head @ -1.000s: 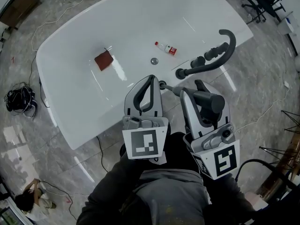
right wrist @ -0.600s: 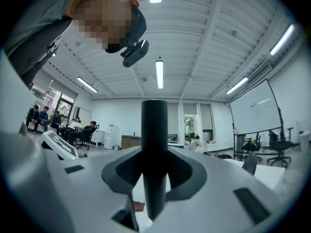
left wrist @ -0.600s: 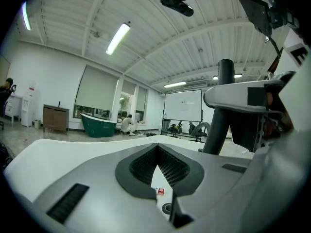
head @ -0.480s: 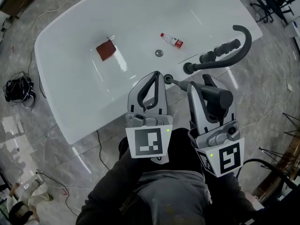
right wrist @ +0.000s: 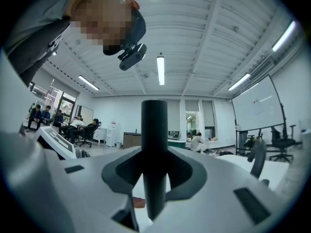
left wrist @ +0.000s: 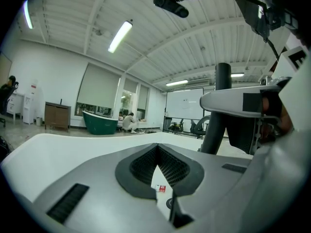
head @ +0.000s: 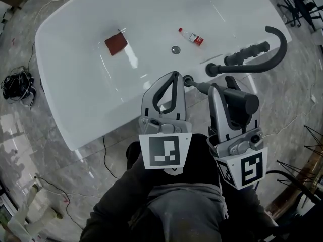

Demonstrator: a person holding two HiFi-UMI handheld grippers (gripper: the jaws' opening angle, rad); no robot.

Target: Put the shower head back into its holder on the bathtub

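Over the bathtub edge, right fingers tight on shower head, left fingers together, empty.

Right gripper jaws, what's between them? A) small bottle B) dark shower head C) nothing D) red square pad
B: the right gripper is shut on the dark shower head, which stands upright between its jaws. The bottle and red pad lie in the bathtub.

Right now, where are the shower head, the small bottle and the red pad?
shower head (head: 241,104): head view, its dark round end.
small bottle (head: 191,36): head view, its middle.
red pad (head: 116,44): head view, its centre.
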